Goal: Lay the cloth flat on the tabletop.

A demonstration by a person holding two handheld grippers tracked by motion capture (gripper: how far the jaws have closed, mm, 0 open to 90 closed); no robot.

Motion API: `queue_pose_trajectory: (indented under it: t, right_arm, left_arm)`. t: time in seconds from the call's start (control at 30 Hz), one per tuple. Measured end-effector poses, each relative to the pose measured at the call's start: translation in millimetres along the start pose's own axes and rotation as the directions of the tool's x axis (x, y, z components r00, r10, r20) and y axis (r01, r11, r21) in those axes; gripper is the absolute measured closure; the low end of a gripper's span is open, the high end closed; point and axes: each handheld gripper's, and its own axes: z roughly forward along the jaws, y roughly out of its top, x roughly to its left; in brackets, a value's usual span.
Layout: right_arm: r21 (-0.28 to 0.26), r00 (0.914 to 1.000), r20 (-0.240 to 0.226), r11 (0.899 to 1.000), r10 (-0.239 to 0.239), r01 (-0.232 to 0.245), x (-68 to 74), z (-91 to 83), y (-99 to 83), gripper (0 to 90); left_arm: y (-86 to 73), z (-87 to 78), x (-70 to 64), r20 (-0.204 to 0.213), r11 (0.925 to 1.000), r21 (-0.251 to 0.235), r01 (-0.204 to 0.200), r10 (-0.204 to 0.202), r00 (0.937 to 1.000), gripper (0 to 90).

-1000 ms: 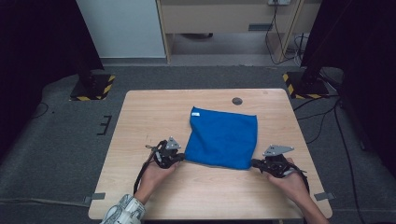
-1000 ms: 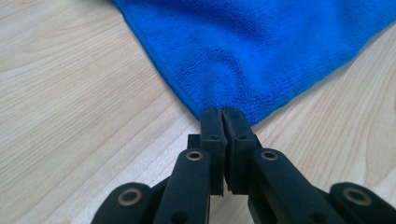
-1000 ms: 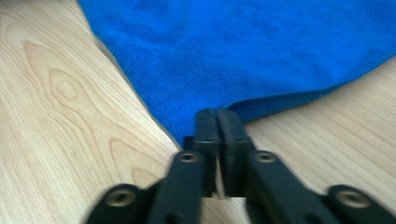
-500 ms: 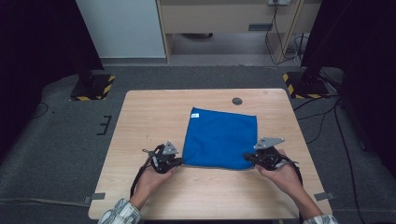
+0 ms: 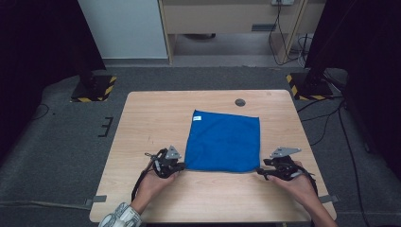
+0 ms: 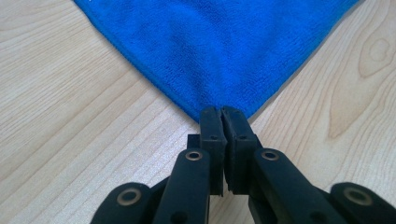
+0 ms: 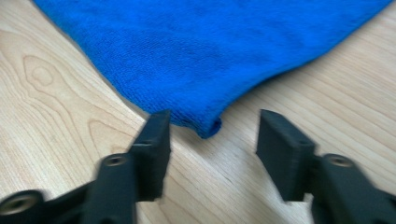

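Lying flat near the middle of the table, the blue cloth with its small white tag at the far left corner, near edge running between the two grippers. Pinching the near left corner: left gripper, fingers pressed together with the cloth's point vanishing between their tips, so probably clamped on it, though the bite itself is covered. Straddling the near right corner without touching it: right gripper, fingers standing wide apart, the slightly curled corner lying on the wood between them. Judging by this, securing both near corners, likely ahead of a lift or a fold; calling next for easing the right gripper forward a little and closing on that corner. Remaining unclear: how much cloth the left fingers are gripping, whether the cloth is one layer or already doubled, and what the round dark mark beyond the far edge is.
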Motion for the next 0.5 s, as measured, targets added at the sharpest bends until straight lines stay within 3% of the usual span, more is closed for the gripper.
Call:
queue_pose_trajectory:
  t: [0.07, 0.1, 0.13, 0.17, 0.33, 0.47, 0.5]
  right_arm:
    - [0.005, 0.9996, -0.029, 1.0, -0.004, 0.004, 0.9, 5.6, 5.7, 66.3]
    - [0.005, 0.9996, -0.029, 1.0, -0.004, 0.004, 0.9, 5.6, 5.7, 66.3]
    - [0.021, 0.9987, -0.041, 0.999, -0.032, 0.033, 4.0, 10.3, 13.6, 81.8]
    - [0.019, 0.9979, -0.046, 0.999, -0.044, 0.045, 4.9, 11.3, 16.8, 87.1]
    - [0.012, 0.9947, -0.082, 0.998, -0.063, 0.064, 12.0, 17.3, 40.5, 89.6]
    - [0.032, 0.9907, -0.119, 0.997, -0.065, 0.07, 23.2, 43.8, 95.7, 89.6]
    - [0.032, 0.9907, -0.119, 0.997, -0.065, 0.07, 23.2, 43.8, 95.7, 89.6]
  left_arm:
    - [0.3, -1.5, 0.0, 0.002, 1.0, -0.003, -0.002, 0.002, 1.0, 87.3]
    - [0.3, -1.5, 0.0, 0.002, 1.0, -0.003, -0.002, 0.002, 1.0, 87.2]
    - [0.7, -2.3, 0.4, 0.0, 1.0, -0.008, -0.002, 0.002, 1.0, 87.3]
    - [0.7, -2.4, 0.6, -0.001, 1.0, -0.008, 0.0, 0.0, 1.0, 87.3]
    - [0.4, -1.3, 1.5, -0.001, 1.0, -0.007, 0.006, -0.006, 1.0, 87.2]
    - [1.3, -1.6, 1.0, -0.004, 0.9999, -0.009, 0.006, -0.006, 1.0, 87.0]
    - [1.3, -1.6, 1.0, -0.004, 0.9999, -0.009, 0.006, -0.006, 1.0, 86.9]
